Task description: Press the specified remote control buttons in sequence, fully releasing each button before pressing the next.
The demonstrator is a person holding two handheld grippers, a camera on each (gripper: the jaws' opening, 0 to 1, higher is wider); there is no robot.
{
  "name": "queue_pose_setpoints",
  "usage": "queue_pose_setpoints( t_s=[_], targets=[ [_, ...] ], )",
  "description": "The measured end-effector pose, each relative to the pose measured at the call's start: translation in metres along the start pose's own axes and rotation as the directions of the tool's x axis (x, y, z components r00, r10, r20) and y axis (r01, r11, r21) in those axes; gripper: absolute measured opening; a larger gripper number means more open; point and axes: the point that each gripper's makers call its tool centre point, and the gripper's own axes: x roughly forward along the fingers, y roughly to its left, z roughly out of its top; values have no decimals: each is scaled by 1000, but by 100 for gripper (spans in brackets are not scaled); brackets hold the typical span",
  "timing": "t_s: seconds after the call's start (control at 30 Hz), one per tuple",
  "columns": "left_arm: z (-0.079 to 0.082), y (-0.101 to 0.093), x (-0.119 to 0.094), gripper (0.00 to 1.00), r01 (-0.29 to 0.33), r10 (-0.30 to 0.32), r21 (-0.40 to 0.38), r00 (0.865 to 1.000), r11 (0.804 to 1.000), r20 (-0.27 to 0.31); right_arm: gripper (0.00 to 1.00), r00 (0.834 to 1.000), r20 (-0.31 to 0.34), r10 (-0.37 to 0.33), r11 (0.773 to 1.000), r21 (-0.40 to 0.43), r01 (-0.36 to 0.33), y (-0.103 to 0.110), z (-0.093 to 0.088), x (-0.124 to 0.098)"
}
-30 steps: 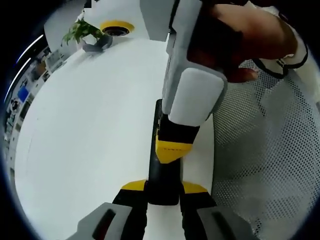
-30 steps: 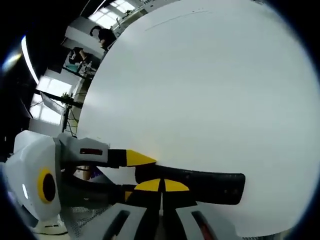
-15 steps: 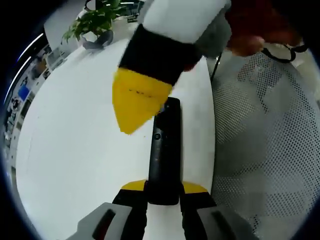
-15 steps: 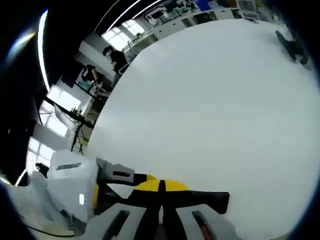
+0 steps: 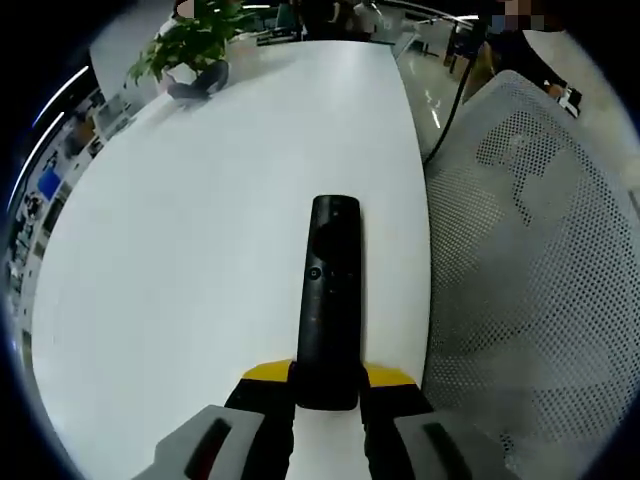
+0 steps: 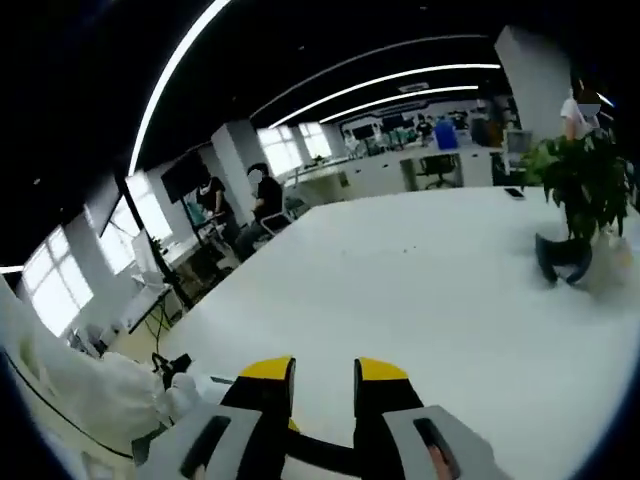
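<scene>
No words, numbers, brand names or signs can be read in either view. The black remote control (image 5: 329,300) lying near the table's (image 5: 180,250) edge shows small button markings, but they are too tiny and blurred to make out.

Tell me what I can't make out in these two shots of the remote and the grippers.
- Remote, left gripper view: button markings too small to read; its near end is hidden between the left gripper jaws.
- Right gripper, right gripper view: a dark strip below its open jaws, cut by the bottom edge, can't be identified.
- Plant, right gripper view: cut off by the right edge.
</scene>
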Motion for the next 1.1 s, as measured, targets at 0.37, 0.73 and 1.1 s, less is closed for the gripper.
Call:
queue_pose_setpoints(
  t_s=[0.37,0.73,1.1],
  targets=[
    [2,1,0,24,-13,15,-32,998,999,56,61,984,165,-64,990,-114,84,-13,9,-40],
    [2,2,0,24,0,0,1,996,1000,86,99,970,212,-118,987,-78,137,-27,-9,-49],
    [-2,19,-2,23,-7,5,42,999,999,50,99,961,183,-206,965,-128,231,-48,-45,-52]
  ],
)
